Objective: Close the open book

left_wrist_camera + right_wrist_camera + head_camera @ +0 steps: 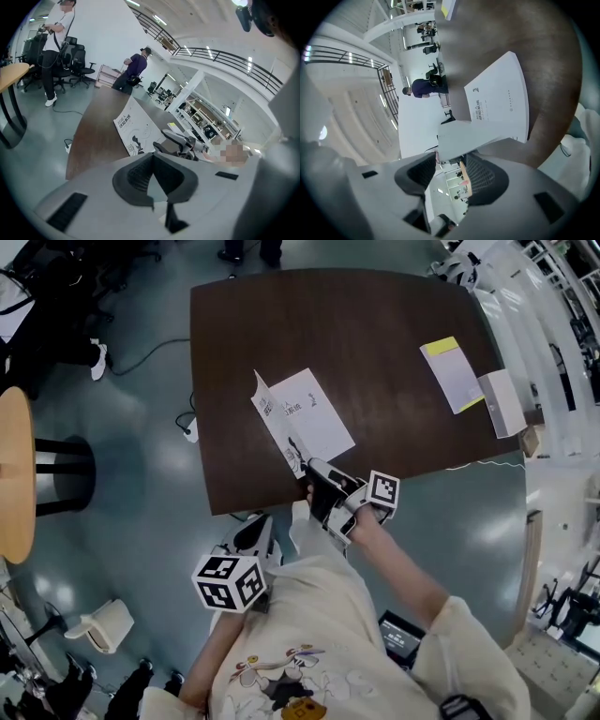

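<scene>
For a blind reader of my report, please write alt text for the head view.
A white book lies on a dark table, its cover standing up. The right gripper, jaws apart, is at its near corner; the left gripper is off the table.

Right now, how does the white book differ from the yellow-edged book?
The white book has its cover standing up along one side; the yellow-edged book lies shut and flat. The white book sits near the table's front edge by the right gripper; the yellow-edged book is near the right edge beside a white box. The white book shows dark print; the yellow-edged book a yellow strip. Both rest on the table.
</scene>
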`<state>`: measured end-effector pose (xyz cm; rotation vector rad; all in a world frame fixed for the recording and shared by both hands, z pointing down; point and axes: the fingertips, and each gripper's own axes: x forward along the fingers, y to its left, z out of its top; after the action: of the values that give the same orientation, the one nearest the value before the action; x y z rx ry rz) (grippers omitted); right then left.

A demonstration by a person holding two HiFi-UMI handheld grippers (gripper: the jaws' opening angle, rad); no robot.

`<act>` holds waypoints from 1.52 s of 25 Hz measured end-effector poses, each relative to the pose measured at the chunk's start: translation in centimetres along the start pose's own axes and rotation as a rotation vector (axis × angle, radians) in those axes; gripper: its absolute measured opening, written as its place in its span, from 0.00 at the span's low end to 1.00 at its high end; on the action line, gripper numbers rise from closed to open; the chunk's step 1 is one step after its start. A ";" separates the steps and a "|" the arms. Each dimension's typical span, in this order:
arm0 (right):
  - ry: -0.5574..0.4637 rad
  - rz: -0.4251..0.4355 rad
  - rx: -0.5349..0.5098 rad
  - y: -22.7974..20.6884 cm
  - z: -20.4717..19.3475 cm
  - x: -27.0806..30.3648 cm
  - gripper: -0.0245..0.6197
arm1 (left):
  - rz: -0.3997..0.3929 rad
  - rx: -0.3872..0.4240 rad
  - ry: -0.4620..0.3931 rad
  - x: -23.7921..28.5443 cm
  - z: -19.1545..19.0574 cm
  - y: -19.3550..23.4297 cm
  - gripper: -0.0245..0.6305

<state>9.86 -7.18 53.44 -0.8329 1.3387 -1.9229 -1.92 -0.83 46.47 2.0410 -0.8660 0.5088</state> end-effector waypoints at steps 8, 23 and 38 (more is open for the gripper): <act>-0.089 -0.003 -0.014 -1.5 4.7 -1.2 0.35 | -0.006 0.016 0.043 1.2 -0.4 -0.1 0.05; -0.002 -0.058 -0.465 4.3 0.0 -2.6 0.32 | -0.102 0.079 0.040 1.5 0.0 -2.8 0.05; 0.042 -0.314 -0.951 7.8 -10.3 -0.4 0.05 | -0.158 0.085 -0.088 -3.9 3.2 -2.0 0.05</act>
<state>3.09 -3.44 43.13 -1.5130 2.2979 -1.4436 -2.98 -1.15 41.17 2.2023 -0.7378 0.3769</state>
